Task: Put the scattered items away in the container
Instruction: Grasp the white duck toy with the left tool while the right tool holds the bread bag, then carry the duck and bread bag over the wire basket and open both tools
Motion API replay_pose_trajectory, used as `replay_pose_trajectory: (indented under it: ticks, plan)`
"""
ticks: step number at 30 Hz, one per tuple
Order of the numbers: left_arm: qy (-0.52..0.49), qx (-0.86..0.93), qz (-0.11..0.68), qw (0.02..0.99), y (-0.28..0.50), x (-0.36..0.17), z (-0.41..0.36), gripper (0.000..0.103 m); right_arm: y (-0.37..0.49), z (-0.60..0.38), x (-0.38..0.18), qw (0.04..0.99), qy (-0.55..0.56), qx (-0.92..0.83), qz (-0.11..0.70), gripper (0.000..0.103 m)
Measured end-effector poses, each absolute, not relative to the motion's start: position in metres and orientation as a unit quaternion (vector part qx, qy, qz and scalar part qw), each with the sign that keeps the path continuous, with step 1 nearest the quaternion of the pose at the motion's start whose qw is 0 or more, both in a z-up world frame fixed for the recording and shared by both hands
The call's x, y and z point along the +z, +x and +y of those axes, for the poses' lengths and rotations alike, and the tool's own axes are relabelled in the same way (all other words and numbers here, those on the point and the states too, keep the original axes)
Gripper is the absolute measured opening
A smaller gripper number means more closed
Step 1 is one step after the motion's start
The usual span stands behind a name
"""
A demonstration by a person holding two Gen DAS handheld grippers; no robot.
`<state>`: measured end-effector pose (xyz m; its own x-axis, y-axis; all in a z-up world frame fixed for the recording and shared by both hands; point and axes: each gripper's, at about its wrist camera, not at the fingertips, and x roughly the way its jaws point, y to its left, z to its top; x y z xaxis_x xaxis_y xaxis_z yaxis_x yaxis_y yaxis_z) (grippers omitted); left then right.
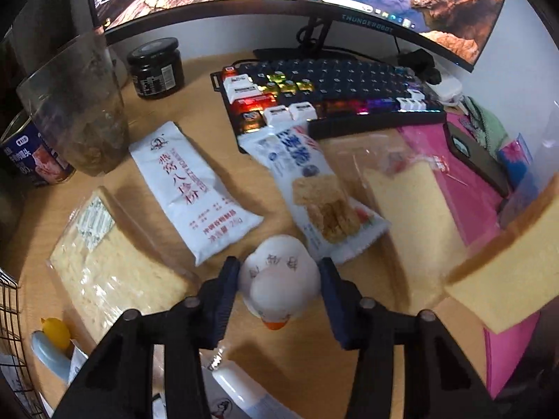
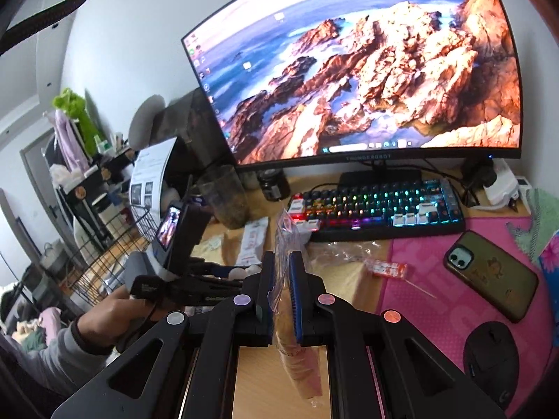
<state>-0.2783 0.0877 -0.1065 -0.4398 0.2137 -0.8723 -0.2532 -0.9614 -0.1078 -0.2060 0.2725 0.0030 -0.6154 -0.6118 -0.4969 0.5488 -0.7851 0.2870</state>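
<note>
A home desk in a bedroom or study: a curved black monitor (image 2: 353, 70) at twelve o'clock shows rocky-coast wallpaper over a backlit mechanical keyboard (image 2: 377, 206), with an olive-cased phone (image 2: 491, 274) at three o'clock and cluttered black shelves (image 2: 84, 181) at nine o'clock.

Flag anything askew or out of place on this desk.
A biscuit packet lies with its top end propped on the keyboard edge. A plush duck sits between the left tongs, beak toward the camera. Snack packets lie scattered, none spilled.
</note>
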Motion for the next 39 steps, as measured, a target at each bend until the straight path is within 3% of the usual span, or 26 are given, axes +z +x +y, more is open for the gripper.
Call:
replay_pose_trajectory:
  ticks: [2,7,11,20,28,39]
  plan:
    - [-0.509,0.849,0.021,0.139,-0.276,-0.106,0.088,0.052,-0.207,0.269,-0.001,0.319,0.304,-0.896,-0.049,0.018]
    - [-0.508,0.85,0.015,0.14,-0.275,-0.106,0.087,0.052,-0.212,0.26,-0.017,0.315,0.32,-0.893,-0.039,0.025]
    - [-0.507,0.849,0.013,0.148,-0.273,-0.104,0.089,0.052,-0.213,0.256,-0.019,0.306,0.328,-0.893,-0.018,0.02]
    - [-0.485,0.86,0.004,0.161,-0.264,-0.084,0.086,0.052,-0.201,0.262,0.0,0.298,0.311,-0.903,-0.01,0.019]
    - [-0.426,0.891,-0.01,0.159,-0.229,-0.014,0.063,0.052,-0.183,0.235,0.04,0.325,0.269,-0.907,0.009,0.019]
    - [-0.345,0.935,-0.034,0.077,-0.156,0.072,-0.052,0.052,-0.153,0.101,0.098,0.427,0.198,-0.879,0.071,0.019]
